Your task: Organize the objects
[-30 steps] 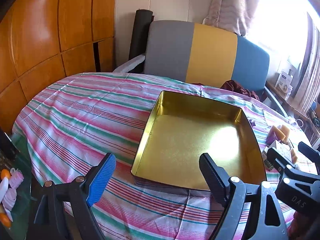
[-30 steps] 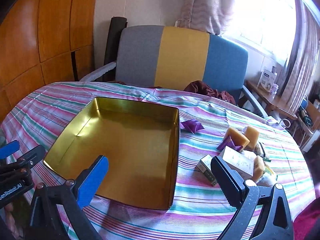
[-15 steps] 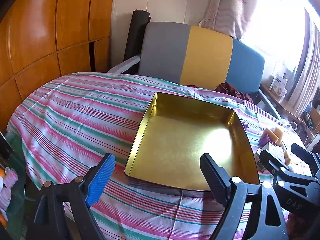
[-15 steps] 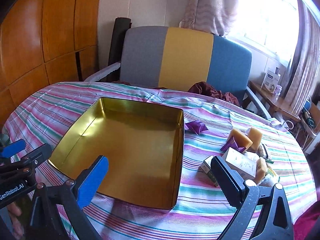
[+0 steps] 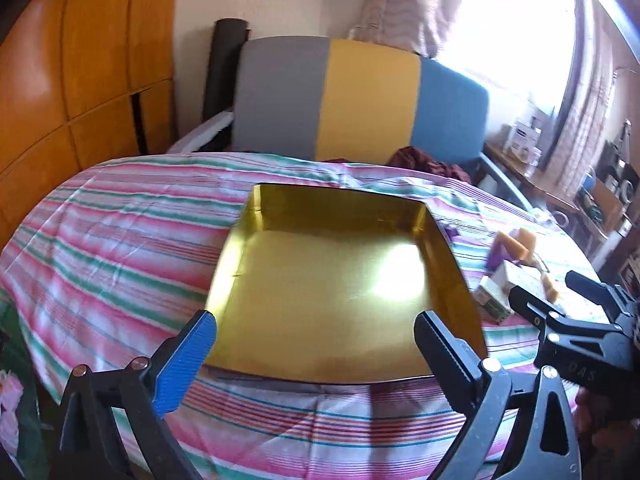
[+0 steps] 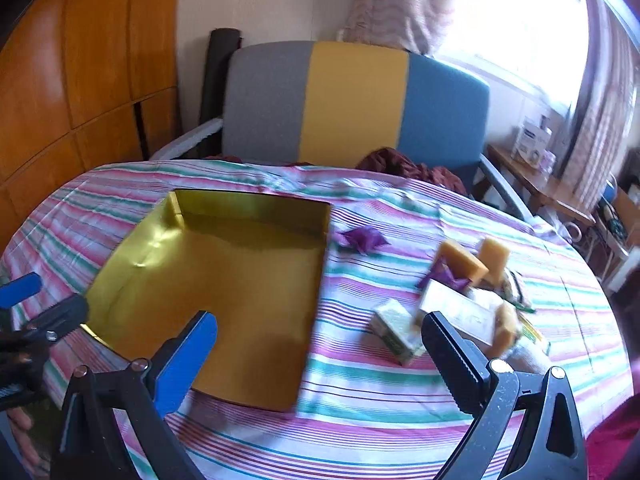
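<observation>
An empty gold tin tray (image 5: 256, 216) (image 6: 176, 210) sits on the striped tablecloth. To its right lies a heap of small things: orange soap bars (image 6: 464, 262), a purple wrapped piece (image 6: 362, 240), a white box (image 6: 460, 312) and a small green-white box (image 6: 396, 328); the heap also shows in the left wrist view (image 5: 516, 276). My left gripper (image 5: 316, 344) is open and empty at the tray's near edge. My right gripper (image 6: 320, 344) is open and empty over the tray's near right corner, left of the heap.
A grey, yellow and blue chair (image 5: 360, 108) stands behind the round table (image 5: 100, 220). A dark red cloth (image 6: 404, 166) lies at the far edge. Wooden panels (image 5: 80, 60) are at left, a cluttered side table (image 6: 540, 180) at right.
Both grippers have pulled back and shifted a little to the right, so the tray sits farther away and more to the left. Both stay open and empty.
</observation>
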A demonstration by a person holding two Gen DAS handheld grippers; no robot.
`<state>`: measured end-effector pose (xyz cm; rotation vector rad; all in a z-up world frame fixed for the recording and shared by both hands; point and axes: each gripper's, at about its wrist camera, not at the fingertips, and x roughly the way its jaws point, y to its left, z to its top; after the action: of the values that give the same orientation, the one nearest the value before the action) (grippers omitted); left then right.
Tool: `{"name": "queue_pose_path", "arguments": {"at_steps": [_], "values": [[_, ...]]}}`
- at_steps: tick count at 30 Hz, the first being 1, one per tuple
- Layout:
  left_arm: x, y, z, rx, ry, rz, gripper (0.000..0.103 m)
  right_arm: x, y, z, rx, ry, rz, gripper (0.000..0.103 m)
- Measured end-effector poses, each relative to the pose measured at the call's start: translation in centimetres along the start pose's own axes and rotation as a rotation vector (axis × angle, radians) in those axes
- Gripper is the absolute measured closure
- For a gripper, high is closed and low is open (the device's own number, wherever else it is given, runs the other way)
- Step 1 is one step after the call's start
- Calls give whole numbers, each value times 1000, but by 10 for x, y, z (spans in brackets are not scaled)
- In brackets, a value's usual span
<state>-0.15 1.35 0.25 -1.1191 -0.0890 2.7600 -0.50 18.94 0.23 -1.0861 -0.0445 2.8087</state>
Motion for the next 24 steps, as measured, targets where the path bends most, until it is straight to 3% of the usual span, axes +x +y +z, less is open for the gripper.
{"name": "queue_pose_path", "arguments": {"at_steps": [5,15,19,24], "values": [[6,-39,11,91,5,-80,8,6,-66,-3,124,61,-33,0],[39,-127,27,249,126,-232,24,15,-207,-10,358,77,-186,0],[64,-167,20,313,246,-322,35,30,-238,-23,422,58,-180,0],[93,-210,9,396,320,-356,36,37,-256,-33,512,60,-140,0]]}}
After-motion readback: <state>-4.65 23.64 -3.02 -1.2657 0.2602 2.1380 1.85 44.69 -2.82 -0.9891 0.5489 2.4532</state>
